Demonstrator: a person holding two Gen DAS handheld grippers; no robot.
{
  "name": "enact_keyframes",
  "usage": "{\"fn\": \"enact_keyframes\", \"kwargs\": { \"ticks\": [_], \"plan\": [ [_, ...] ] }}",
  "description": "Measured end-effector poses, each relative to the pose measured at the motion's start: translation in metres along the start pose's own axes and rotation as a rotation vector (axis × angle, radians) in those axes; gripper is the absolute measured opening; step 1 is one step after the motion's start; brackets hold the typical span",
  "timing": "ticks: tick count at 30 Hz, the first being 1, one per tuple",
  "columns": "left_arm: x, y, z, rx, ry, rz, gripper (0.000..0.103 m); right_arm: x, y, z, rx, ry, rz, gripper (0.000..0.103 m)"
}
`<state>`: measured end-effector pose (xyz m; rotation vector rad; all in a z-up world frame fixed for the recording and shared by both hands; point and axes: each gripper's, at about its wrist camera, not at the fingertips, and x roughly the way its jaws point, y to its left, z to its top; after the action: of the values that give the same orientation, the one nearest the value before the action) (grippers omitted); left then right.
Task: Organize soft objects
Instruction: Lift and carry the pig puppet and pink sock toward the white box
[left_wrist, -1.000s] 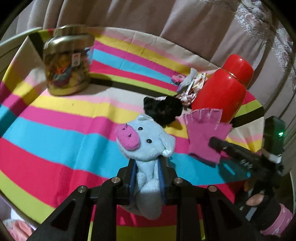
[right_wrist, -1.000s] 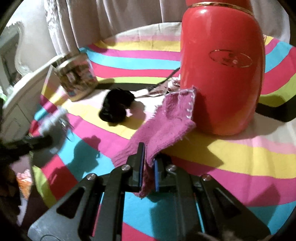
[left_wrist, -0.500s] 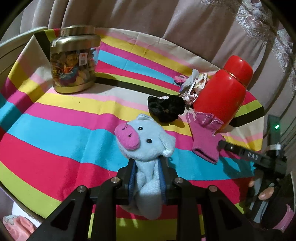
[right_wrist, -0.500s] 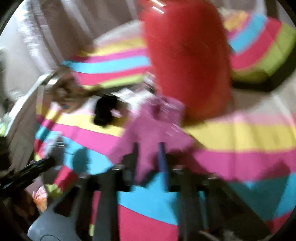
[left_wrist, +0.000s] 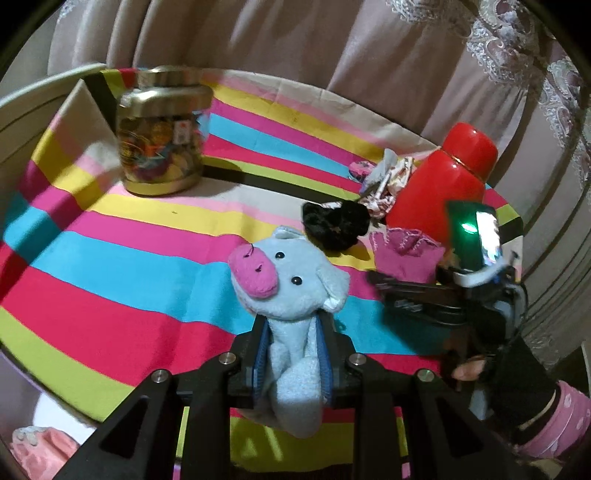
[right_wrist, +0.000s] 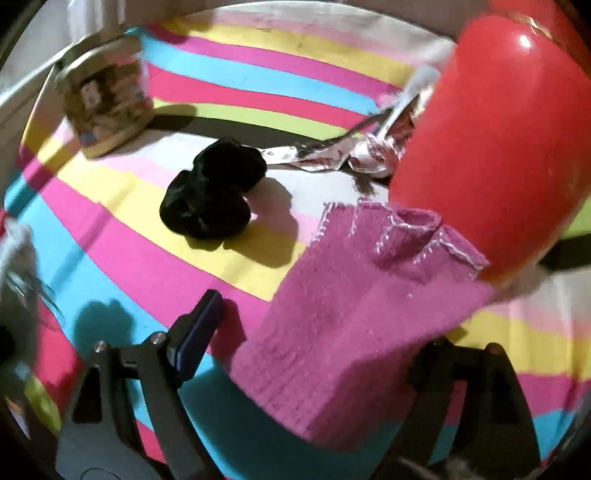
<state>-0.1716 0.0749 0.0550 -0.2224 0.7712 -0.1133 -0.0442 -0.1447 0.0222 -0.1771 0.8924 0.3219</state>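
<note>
My left gripper (left_wrist: 293, 345) is shut on a light blue plush pig (left_wrist: 291, 291) with a pink snout and holds it above the striped cloth. My right gripper (right_wrist: 314, 332) is open, its jaws wide apart on either side of a pink knitted glove (right_wrist: 354, 302) that lies flat on the cloth against the red bottle (right_wrist: 502, 147). The glove (left_wrist: 404, 253) also shows in the left wrist view, with the right gripper (left_wrist: 373, 278) over its near edge. A black scrunchie (right_wrist: 210, 195) lies left of the glove; it also shows in the left wrist view (left_wrist: 334, 223).
A striped cloth (left_wrist: 110, 266) covers the round table. A gold-lidded jar (left_wrist: 162, 133) stands at the far left. A red bottle (left_wrist: 443, 192) stands at the right with crumpled foil wrappers (right_wrist: 343, 151) behind it. Curtains hang behind the table.
My right gripper opened and let go of the pink glove, which now lies flat between the jaws. My left gripper drew back a little with the pig still held.
</note>
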Motion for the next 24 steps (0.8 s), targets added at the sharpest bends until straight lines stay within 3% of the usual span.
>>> {"fn": "enact_keyframes", "kwargs": {
  "ticks": [1, 2, 3, 5, 11, 24],
  "plan": [
    [-0.003, 0.004, -0.001, -0.004, -0.004, 0.005, 0.024, -0.007, -0.01, -0.005, 0.018, -0.016, -0.005, 0.048],
    [-0.005, 0.008, -0.002, -0.014, -0.007, 0.008, 0.024, -0.014, -0.022, -0.01, 0.04, -0.025, 0.022, 0.02],
    [-0.007, 0.014, -0.005, -0.029, -0.008, 0.009, 0.024, -0.021, -0.037, -0.017, 0.085, -0.029, 0.081, 0.016],
    [-0.007, 0.02, -0.008, -0.053, -0.005, 0.008, 0.024, -0.035, -0.058, -0.029, 0.156, -0.046, 0.157, 0.016],
    [-0.001, 0.018, -0.02, -0.068, 0.016, -0.007, 0.024, -0.079, -0.08, -0.05, 0.216, -0.093, 0.247, 0.016],
    [-0.032, 0.005, -0.011, 0.001, -0.043, 0.044, 0.024, -0.117, 0.006, -0.018, 0.053, -0.183, 0.384, 0.016]
  ]
}}
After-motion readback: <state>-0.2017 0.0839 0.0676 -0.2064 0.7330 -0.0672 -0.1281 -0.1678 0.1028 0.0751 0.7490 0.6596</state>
